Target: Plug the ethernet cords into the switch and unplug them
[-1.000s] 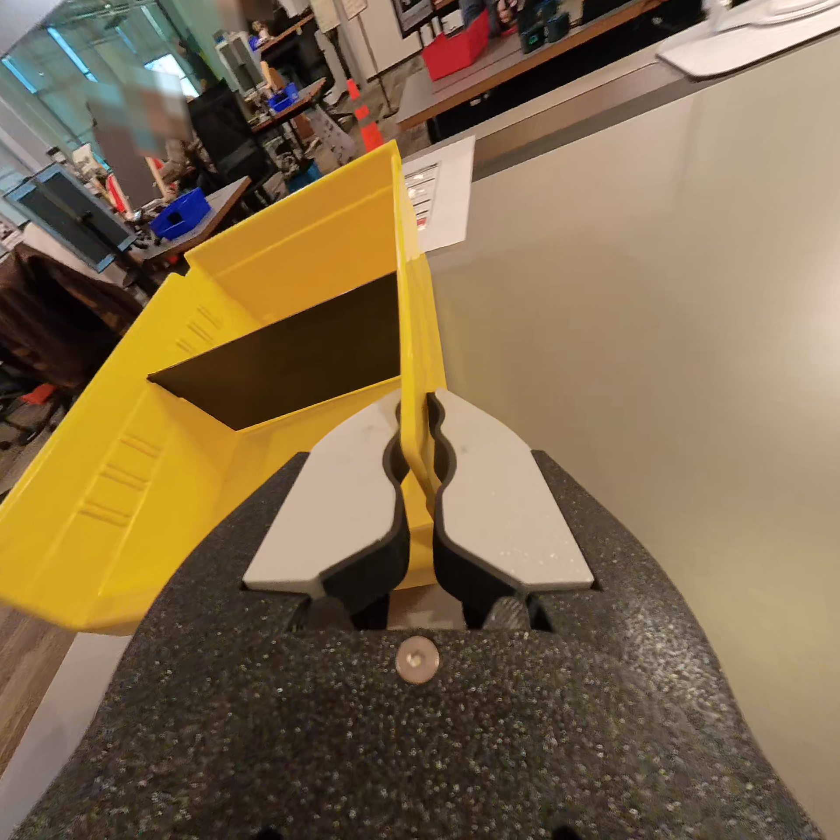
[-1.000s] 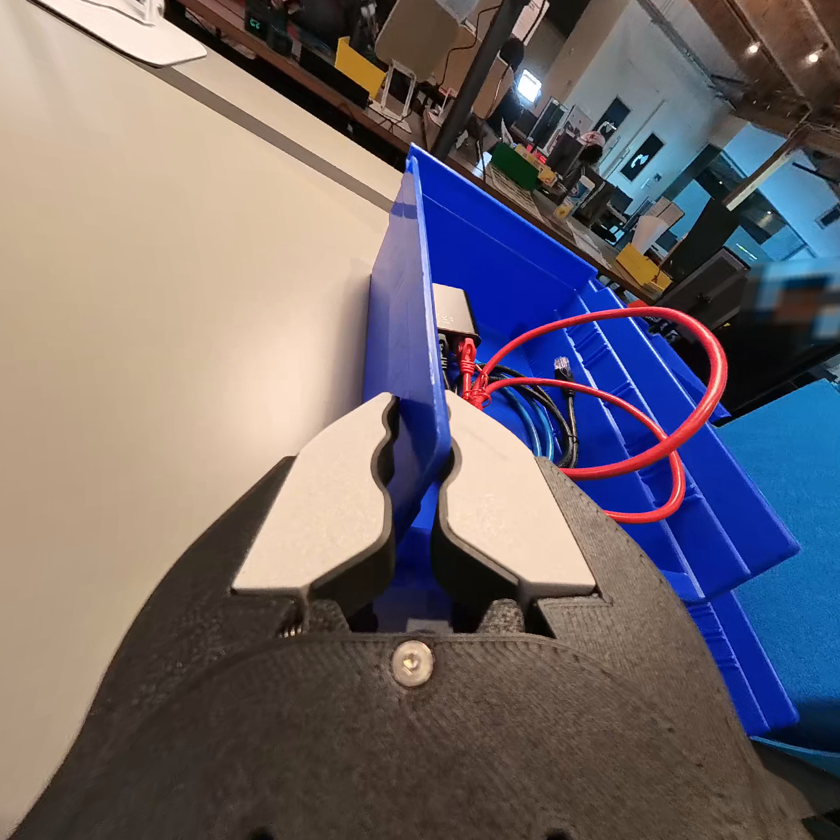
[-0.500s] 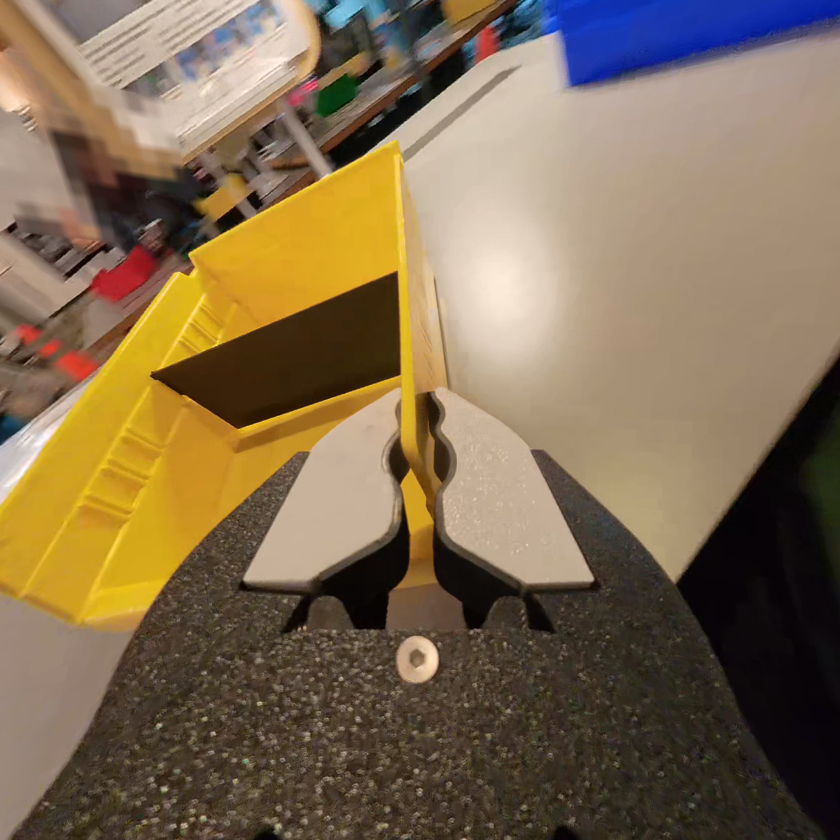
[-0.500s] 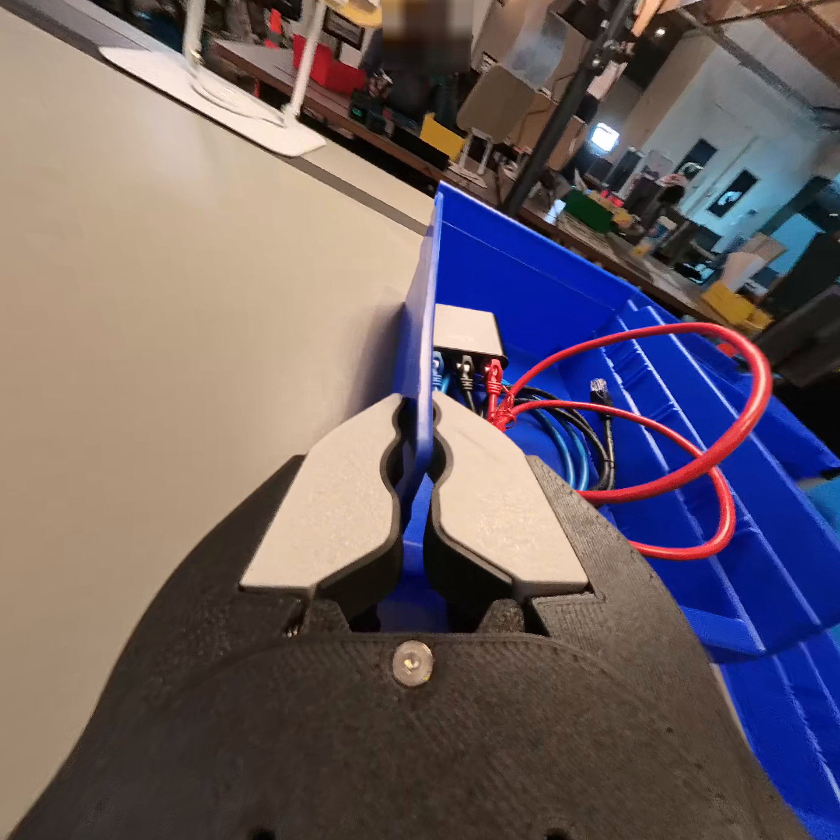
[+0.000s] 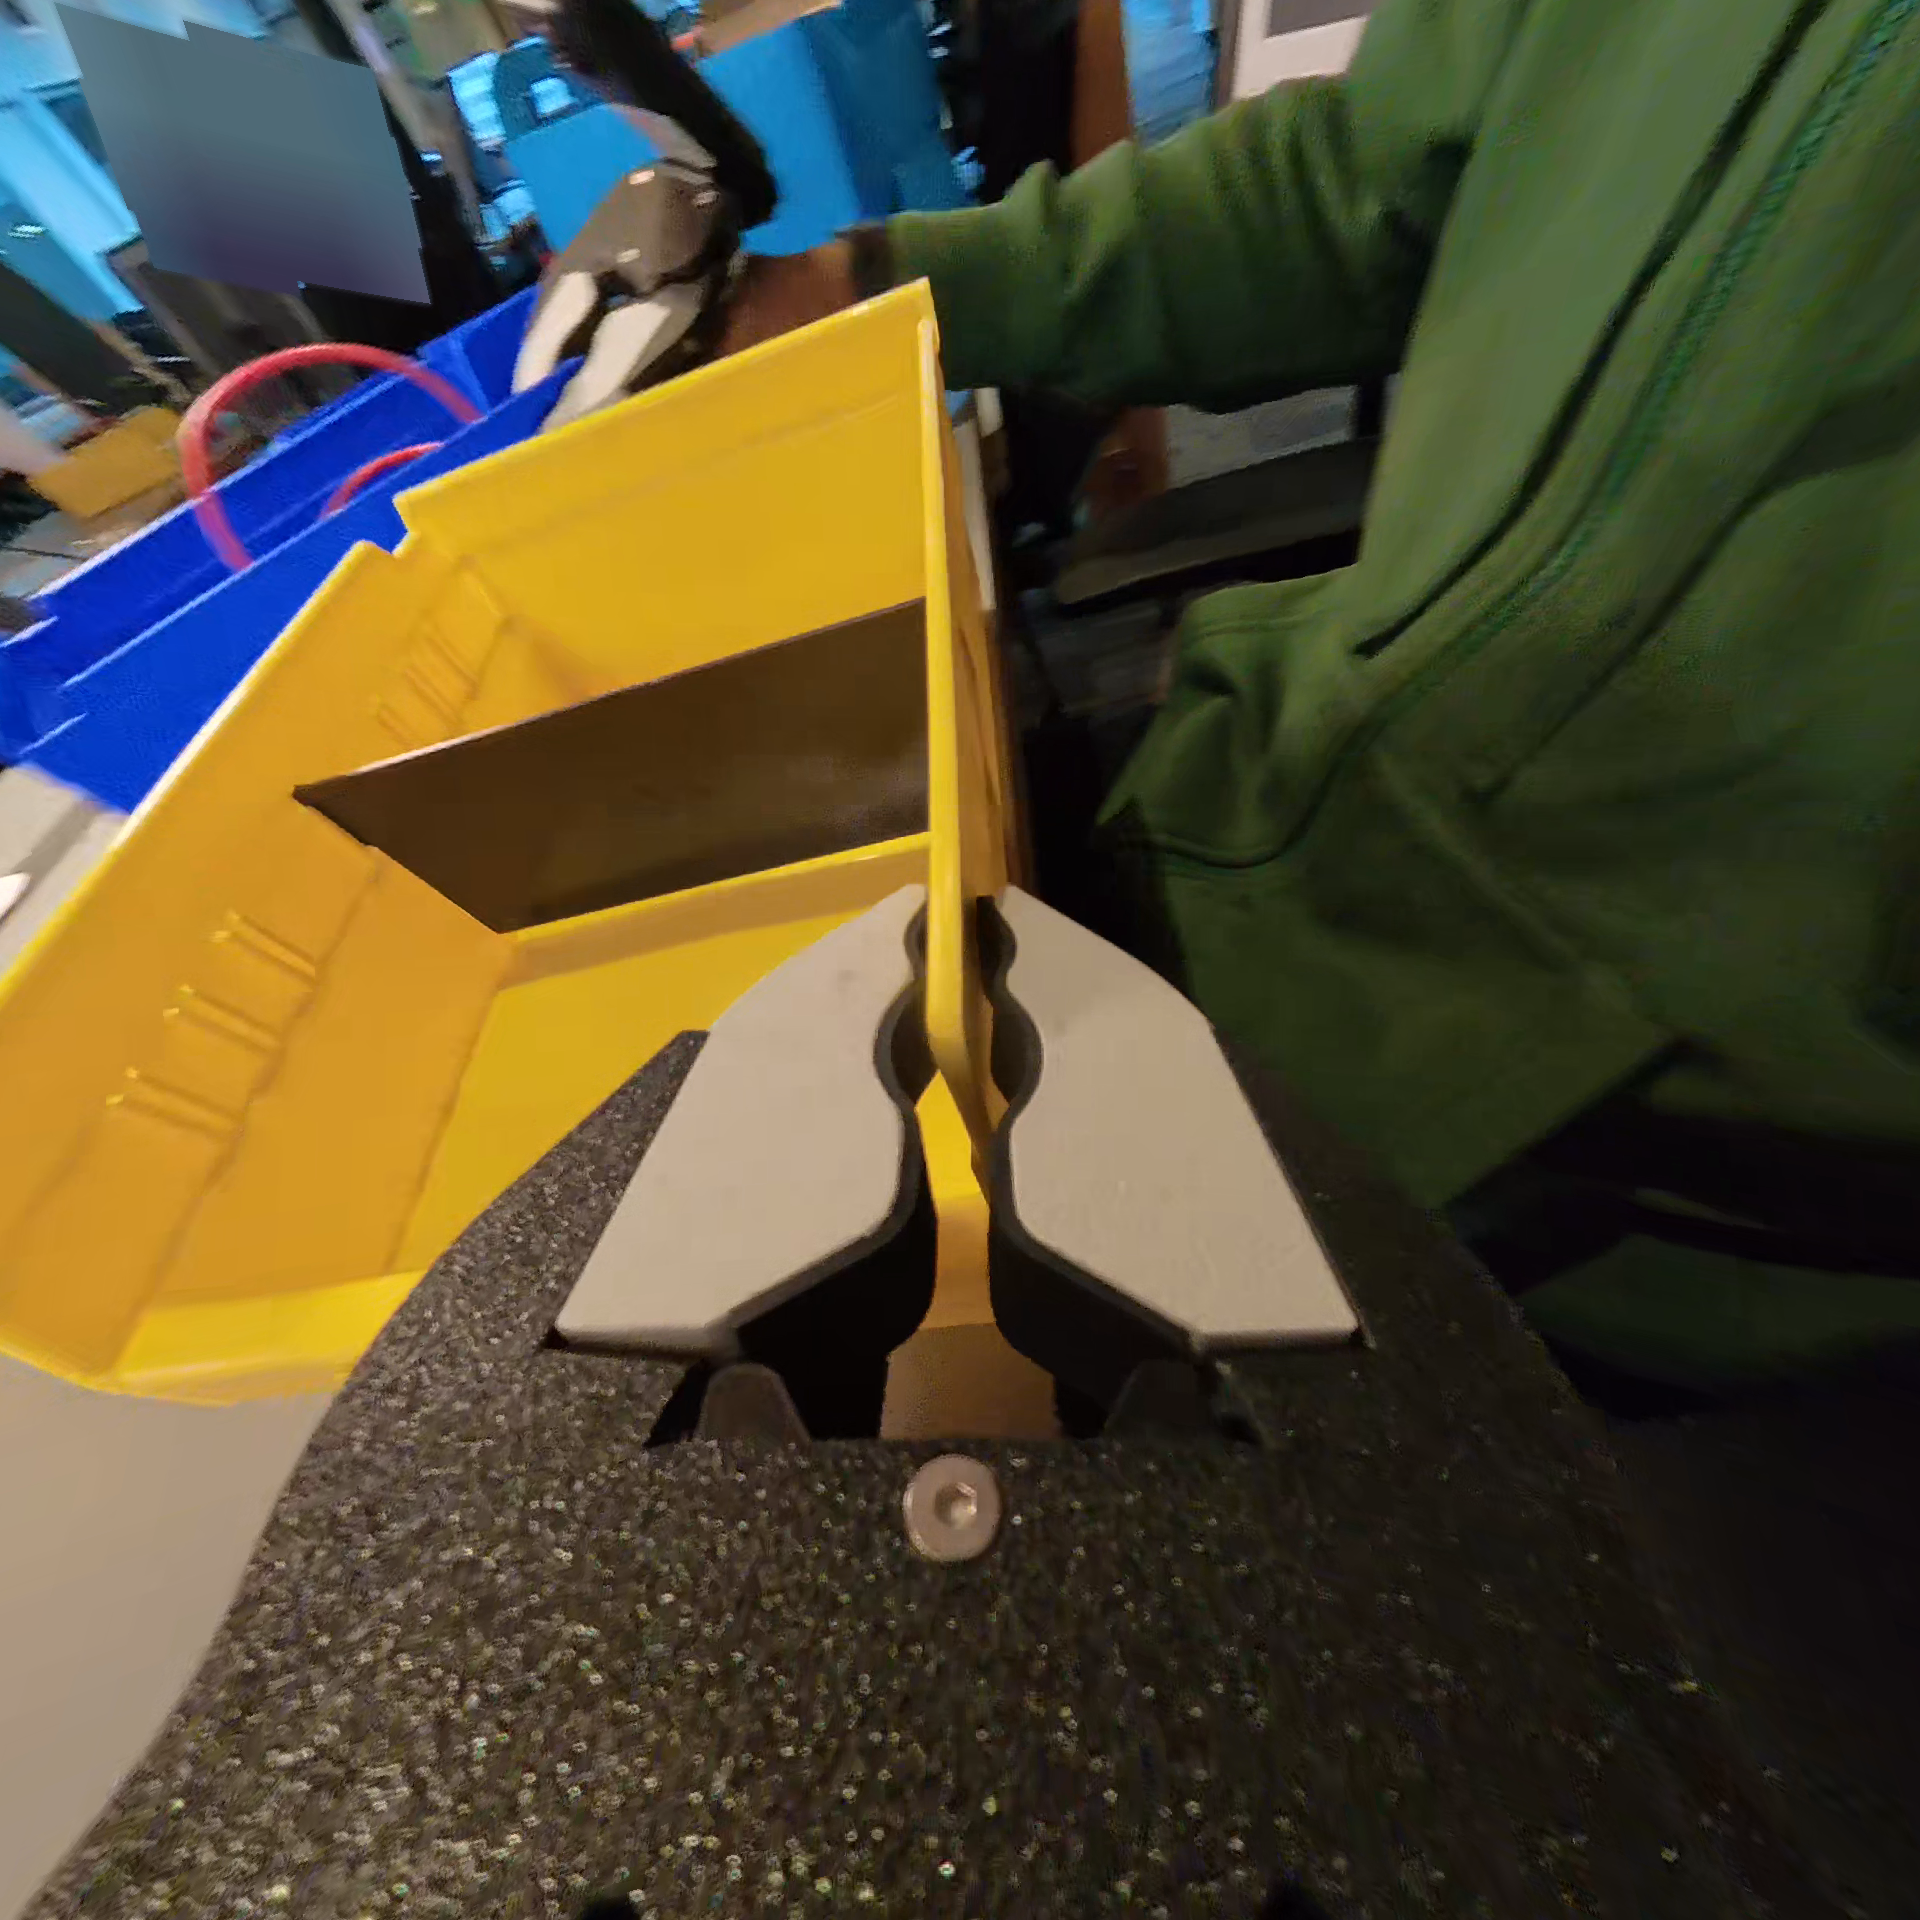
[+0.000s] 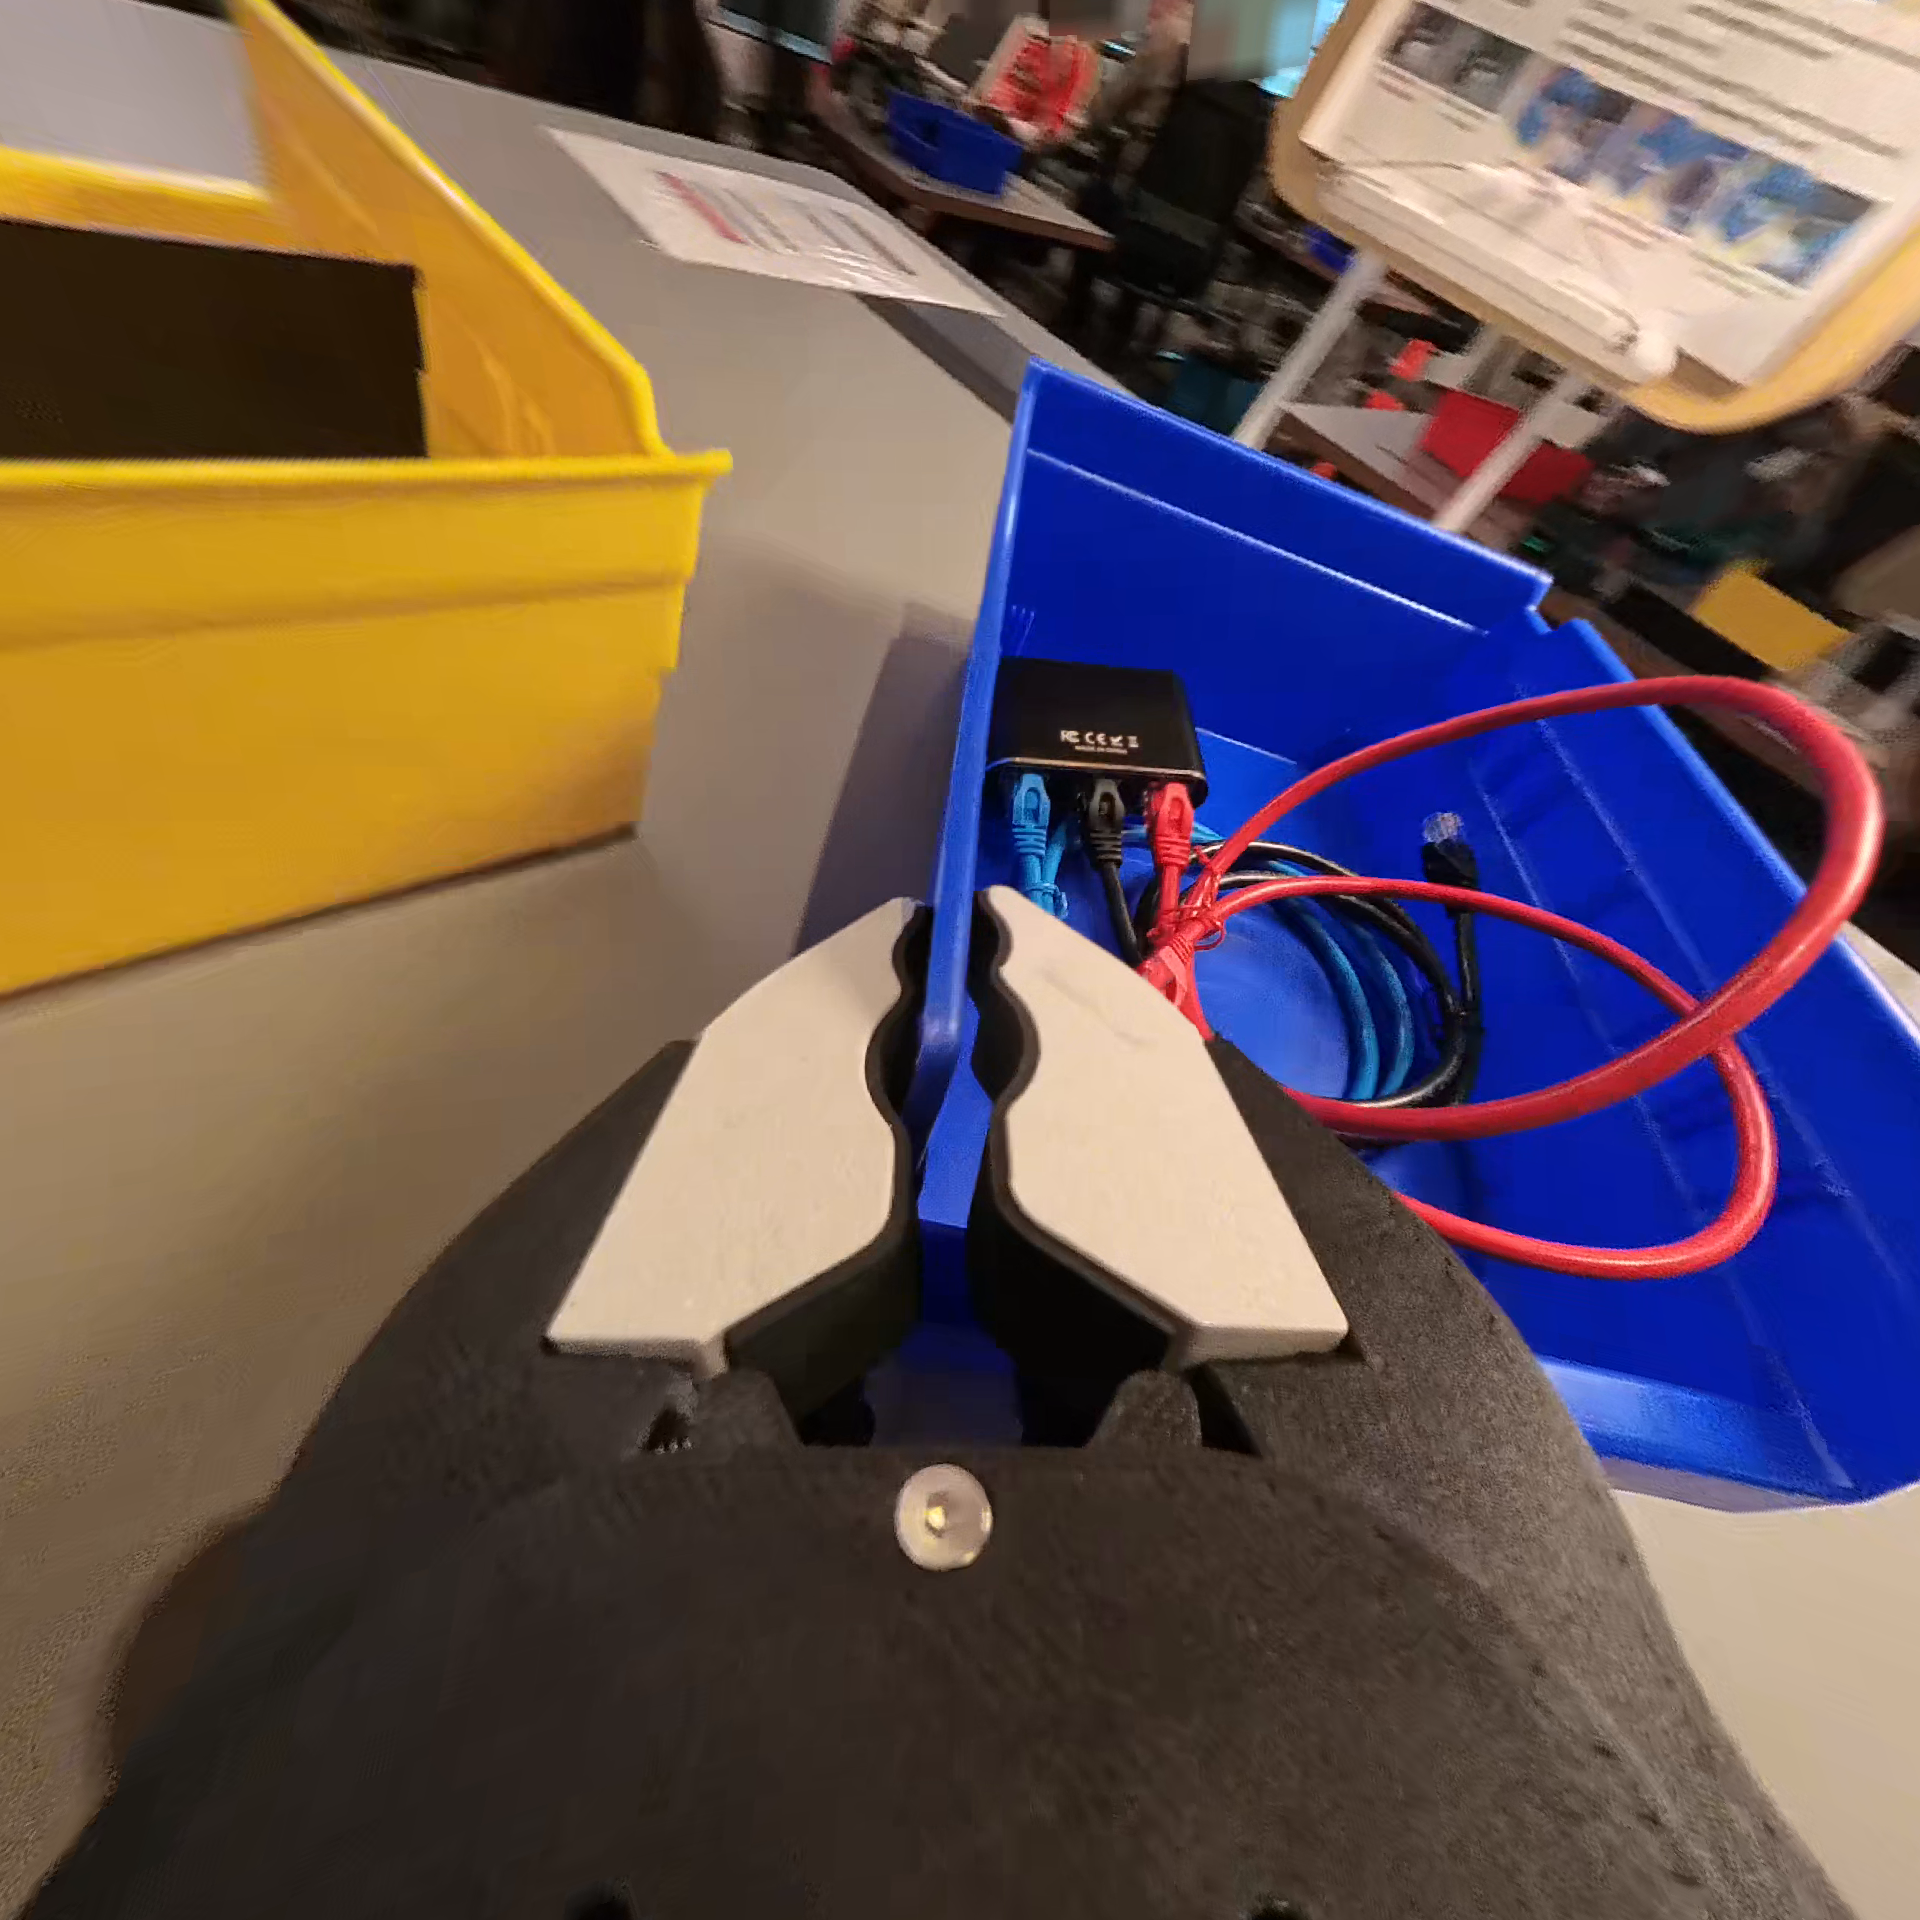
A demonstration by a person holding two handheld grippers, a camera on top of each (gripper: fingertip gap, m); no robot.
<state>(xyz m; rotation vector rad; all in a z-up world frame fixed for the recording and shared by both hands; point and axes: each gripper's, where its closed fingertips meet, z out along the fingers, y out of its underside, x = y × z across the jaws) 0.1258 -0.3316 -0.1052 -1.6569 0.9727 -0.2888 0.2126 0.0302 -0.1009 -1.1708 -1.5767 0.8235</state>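
My right gripper (image 6: 948, 920) is shut on the left wall of a blue bin (image 6: 1299, 592). Inside the bin lies a black switch (image 6: 1091, 717) with a blue cord (image 6: 1031, 821), a black cord (image 6: 1103, 821) and a red cord (image 6: 1558, 935) plugged into it. A loose black plug (image 6: 1449, 847) lies further right. My left gripper (image 5: 951, 914) is shut on the right wall of a yellow bin (image 5: 665, 520) with a black divider (image 5: 644, 758). The blue bin (image 5: 208, 582), the red cord (image 5: 270, 374) and the right gripper (image 5: 613, 312) show beyond it.
Both bins rest on a grey table (image 6: 312, 1091). The yellow bin (image 6: 312, 603) stands left of the blue one. A sheet of paper (image 6: 779, 229) lies at the table's far side. A person in a green jacket (image 5: 1507, 623) stands right of the yellow bin. A poster board (image 6: 1621, 177) stands behind.
Both grippers have swung round with their bins still gripped. The bins now sit close together, the yellow one left of the blue one. The person has come into the left view.
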